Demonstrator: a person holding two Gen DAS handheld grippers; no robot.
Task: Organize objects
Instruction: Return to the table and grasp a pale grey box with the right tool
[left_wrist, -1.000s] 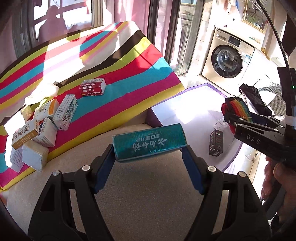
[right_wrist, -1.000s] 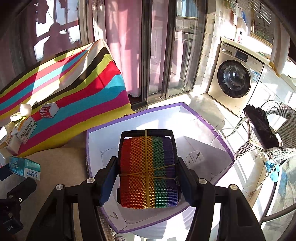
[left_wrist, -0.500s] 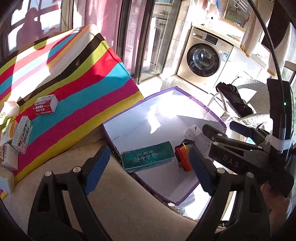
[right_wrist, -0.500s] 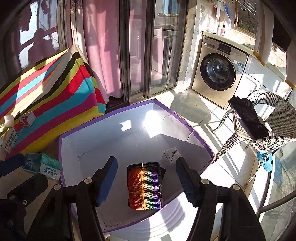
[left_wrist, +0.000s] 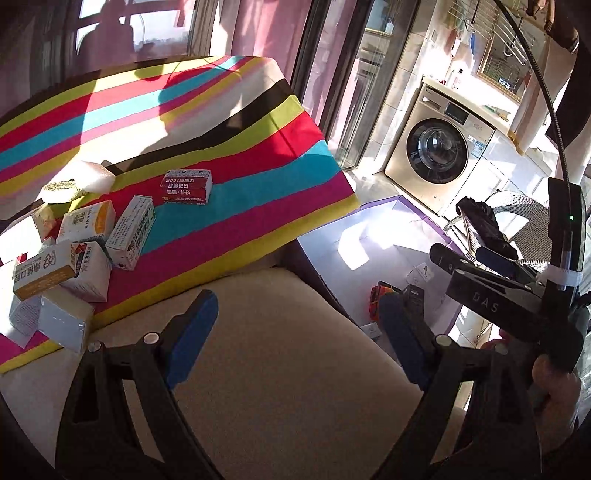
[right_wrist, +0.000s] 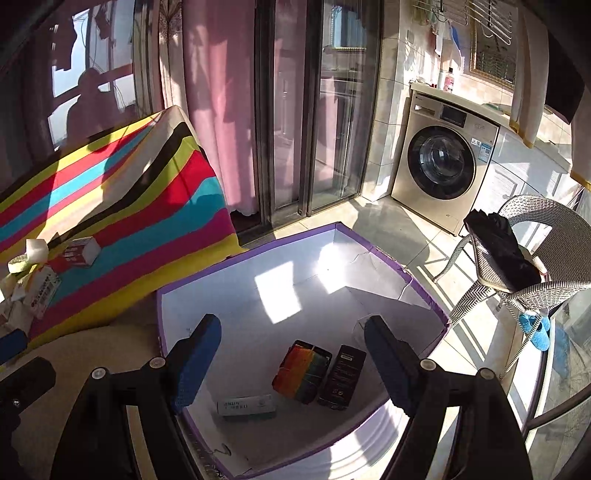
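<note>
— Purple-rimmed box (right_wrist: 424, 291) under the right tool (right_wrist: 291, 354): what's inside?
— Rainbow bundle (right_wrist: 301, 373), dark carton (right_wrist: 341, 374), white pack (right_wrist: 246, 405) half hidden; jaws opening, empty.
— Left tool (left_wrist: 295, 339)?
— Spread, empty; cartons (left_wrist: 74, 258) left of it.

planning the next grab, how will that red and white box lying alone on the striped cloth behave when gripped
The red and white box looks like thin printed carton, so probably light and crushable under a hard squeeze. It lies flat on the striped cloth, so it is unlikely to roll, though it may slide on the sloping fabric.
</note>
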